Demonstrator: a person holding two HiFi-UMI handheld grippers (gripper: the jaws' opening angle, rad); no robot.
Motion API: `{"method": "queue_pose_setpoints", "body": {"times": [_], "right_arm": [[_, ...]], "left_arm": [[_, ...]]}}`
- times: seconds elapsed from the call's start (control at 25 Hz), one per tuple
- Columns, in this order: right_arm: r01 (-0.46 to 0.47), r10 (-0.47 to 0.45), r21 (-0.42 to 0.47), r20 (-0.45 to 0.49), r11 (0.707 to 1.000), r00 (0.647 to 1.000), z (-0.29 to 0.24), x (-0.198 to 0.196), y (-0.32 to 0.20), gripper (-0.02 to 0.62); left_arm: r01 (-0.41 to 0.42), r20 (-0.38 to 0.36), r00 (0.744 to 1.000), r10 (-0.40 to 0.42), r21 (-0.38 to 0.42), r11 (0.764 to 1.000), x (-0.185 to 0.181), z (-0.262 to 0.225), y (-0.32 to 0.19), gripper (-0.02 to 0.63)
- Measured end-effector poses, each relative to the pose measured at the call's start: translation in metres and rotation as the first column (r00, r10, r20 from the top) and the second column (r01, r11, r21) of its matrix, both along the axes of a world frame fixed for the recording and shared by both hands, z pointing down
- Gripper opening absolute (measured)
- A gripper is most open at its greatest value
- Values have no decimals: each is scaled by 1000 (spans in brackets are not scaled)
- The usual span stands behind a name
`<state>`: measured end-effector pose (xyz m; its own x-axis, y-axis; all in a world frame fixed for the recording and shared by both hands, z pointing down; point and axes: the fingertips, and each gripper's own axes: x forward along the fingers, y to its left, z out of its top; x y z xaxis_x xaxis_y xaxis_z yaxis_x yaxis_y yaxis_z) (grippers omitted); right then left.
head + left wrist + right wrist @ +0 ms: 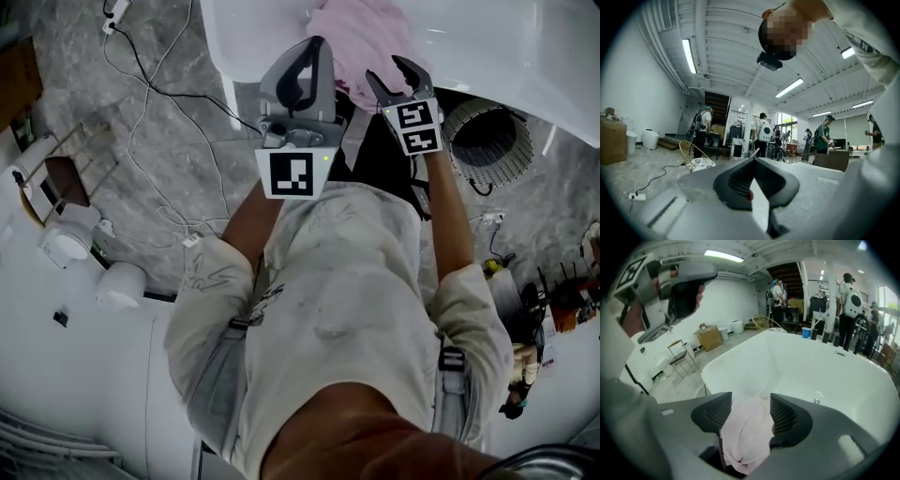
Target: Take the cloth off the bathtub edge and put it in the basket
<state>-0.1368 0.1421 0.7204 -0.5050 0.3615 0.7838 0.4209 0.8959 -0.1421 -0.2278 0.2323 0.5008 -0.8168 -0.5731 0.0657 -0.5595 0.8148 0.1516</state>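
Not yet lifted, the cloth point(361, 37) drapes the bathtub edge point(244, 37) between the right gripper's point(384, 67) open jaws. The left gripper's point(317, 42) are closed; the basket point(455, 131) awaits.

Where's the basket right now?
In the head view the wicker basket sits at upper right, low beside the white bathtub and just right of the right tongs.
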Motion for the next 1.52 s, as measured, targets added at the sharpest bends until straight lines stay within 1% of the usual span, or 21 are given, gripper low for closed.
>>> {"method": "queue_pose_setpoints", "body": {"times": [0.08, 0.12, 0.16, 0.2, 0.28, 0.32, 0.4, 0.44, 0.52, 0.68, 0.76, 0.84, 0.88, 0.96, 1.0, 1.04, 1.08, 1.12, 1.2, 1.32, 1.52], "right_arm": [[88, -86, 27, -42, 996, 995, 21, 11, 8, 338], [147, -144, 49, -62, 988, 988, 32, 18, 12, 377], [214, -207, 82, -80, 973, 975, 42, 25, 16, 400], [282, -271, 125, -97, 951, 958, 51, 32, 18, 443], [400, -380, 211, -132, 892, 916, 69, 41, 19, 484], [444, -418, 240, -151, 863, 896, 77, 45, 18, 495], [508, -471, 273, -191, 817, 861, 90, 50, 17, 512], [536, -493, 287, -211, 794, 844, 98, 52, 17, 512], [596, -538, 318, -257, 737, 803, 114, 55, 17, 525], [714, -617, 342, -359, 611, 700, 145, 63, 10, 557], [760, -646, 340, -400, 554, 650, 158, 68, 9, 568], [789, -661, 350, -431, 505, 615, 169, 69, 6, 568], [795, -662, 360, -442, 488, 606, 174, 68, 4, 568], [795, -657, 395, -451, 461, 605, 180, 64, -1, 568], [788, -654, 422, -446, 448, 610, 182, 61, -4, 545], [781, -654, 450, -439, 434, 617, 182, 59, -6, 496], [774, -654, 472, -432, 423, 621, 181, 56, -7, 474], [769, -654, 485, -428, 416, 624, 181, 55, -7, 442], [766, -654, 494, -424, 413, 626, 179, 54, -8, 396], [762, -663, 500, -409, 412, 627, 175, 54, -7, 351], [752, -664, 500, -388, 430, 639, 159, 57, -8, 304]], "left_arm": [[0, -4, 1000, 0, 5, 1000, 1, 6, 0, 0], [2, -13, 1000, -2, 6, 1000, 3, 9, 1, 0], [2, -22, 1000, -2, 5, 1000, 5, 12, 1, 0], [0, -30, 1000, 0, 2, 1000, 7, 15, 1, 0], [-5, -36, 999, 5, 0, 1000, 9, 19, -1, 0], [-5, -38, 999, 5, 1, 1000, 9, 21, -2, 0], [-1, -46, 999, 1, 3, 1000, 10, 23, -1, 0], [1, -50, 999, -1, 2, 1000, 10, 24, 0, 0], [4, -59, 998, -4, -3, 1000, 9, 27, 1, 0], [4, -63, 998, -5, -16, 1000, 7, 31, 0, 0], [9, -63, 998, -10, -18, 1000, 5, 33, 1, 0], [17, -66, 998, -18, -18, 1000, 3, 34, 2, 0], [20, -67, 997, -21, -17, 1000, 2, 35, 3, 0], [23, -73, 997, -25, -17, 1000, 1, 35, 3, 0], [23, -74, 997, -25, -18, 1000, 0, 34, 3, 0], [24, -73, 997, -25, -19, 1000, 0, 33, 2, 0], [24, -72, 997, -26, -19, 1000, 0, 32, 3, 0], [25, -73, 997, -27, -20, 999, 0, 32, 3, 0], [26, -75, 997, -27, -23, 999, 0, 32, 3, 0], [26, -69, 997, -27, -23, 999, -3, 31, 3, 0], [3, -67, 998, -5, -23, 1000, -8, 25, -7, 0]]}}
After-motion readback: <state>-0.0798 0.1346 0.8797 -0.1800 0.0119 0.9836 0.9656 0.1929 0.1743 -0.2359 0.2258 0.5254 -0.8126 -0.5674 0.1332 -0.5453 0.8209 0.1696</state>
